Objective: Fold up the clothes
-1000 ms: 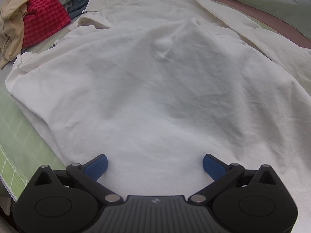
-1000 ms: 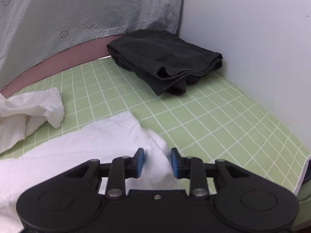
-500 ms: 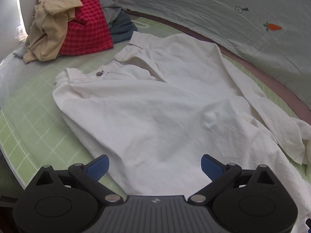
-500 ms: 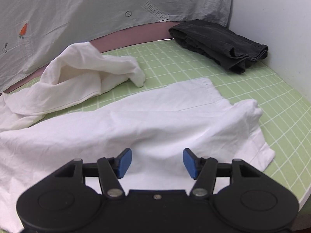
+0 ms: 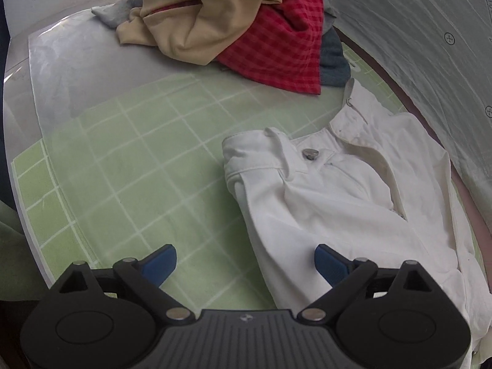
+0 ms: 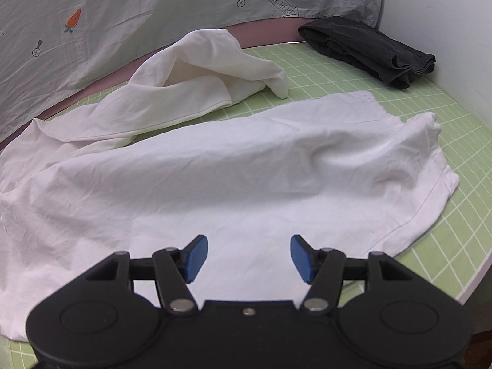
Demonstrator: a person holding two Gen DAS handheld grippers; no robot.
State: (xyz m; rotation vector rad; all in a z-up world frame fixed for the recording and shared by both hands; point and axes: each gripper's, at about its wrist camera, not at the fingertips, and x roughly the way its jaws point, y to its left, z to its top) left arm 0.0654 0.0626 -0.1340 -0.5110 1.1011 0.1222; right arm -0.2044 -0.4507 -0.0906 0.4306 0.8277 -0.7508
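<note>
White trousers lie spread on the green grid mat. In the left wrist view their waistband with a metal button lies ahead and right of my left gripper, which is open and empty above the mat at the garment's near edge. In the right wrist view the near leg lies flat across the mat and the far leg is bunched behind it. My right gripper is open and empty just over the near leg.
A pile of unfolded clothes, beige and red checked, sits at the far left of the mat. A folded black garment lies at the far right corner by the white wall. A grey printed cloth hangs behind.
My right gripper opened, let go of the trouser leg and drew back. My left gripper swung left from over the cloth to the waistband end, staying open.
</note>
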